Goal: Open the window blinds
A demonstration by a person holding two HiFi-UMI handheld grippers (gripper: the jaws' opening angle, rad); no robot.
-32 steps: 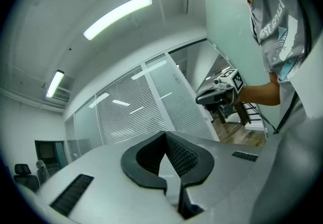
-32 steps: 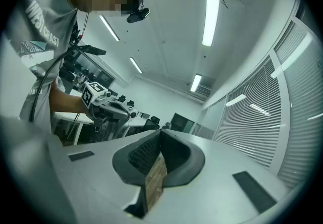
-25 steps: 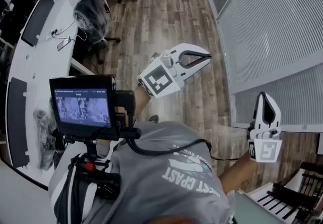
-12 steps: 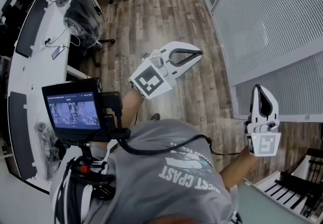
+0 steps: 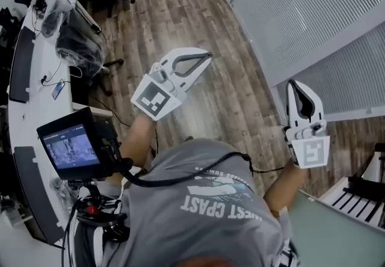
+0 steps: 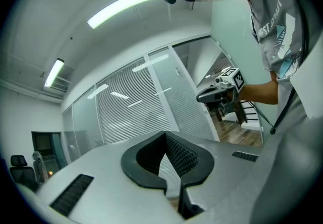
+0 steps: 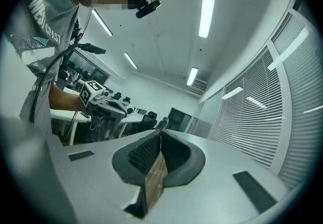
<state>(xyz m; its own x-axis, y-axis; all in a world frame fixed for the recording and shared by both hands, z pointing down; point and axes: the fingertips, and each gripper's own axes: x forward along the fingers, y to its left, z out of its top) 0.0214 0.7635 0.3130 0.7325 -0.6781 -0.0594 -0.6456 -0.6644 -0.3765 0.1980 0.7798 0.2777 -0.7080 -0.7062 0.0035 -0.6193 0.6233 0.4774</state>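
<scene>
**Both grippers out level, jaws together, nothing held**
Head view: the left gripper (image 5: pixel 208 54) reaches over the wood floor (image 5: pixel 180 1), and the right gripper (image 5: pixel 293 83) is near the blinds (image 5: pixel 301 7), which are closed. Both sit further left in frame than a second ago. Left gripper view: tips meet, blinds ahead. Right gripper view: tips meet, blinds at right.

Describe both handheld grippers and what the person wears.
The left gripper and right gripper are white plastic shells with tapering jaws lined by black ribbed pads; each carries a cube with black-and-white square markers. The person wears a grey short-sleeved T-shirt with white print; a black cable crosses it.
</scene>
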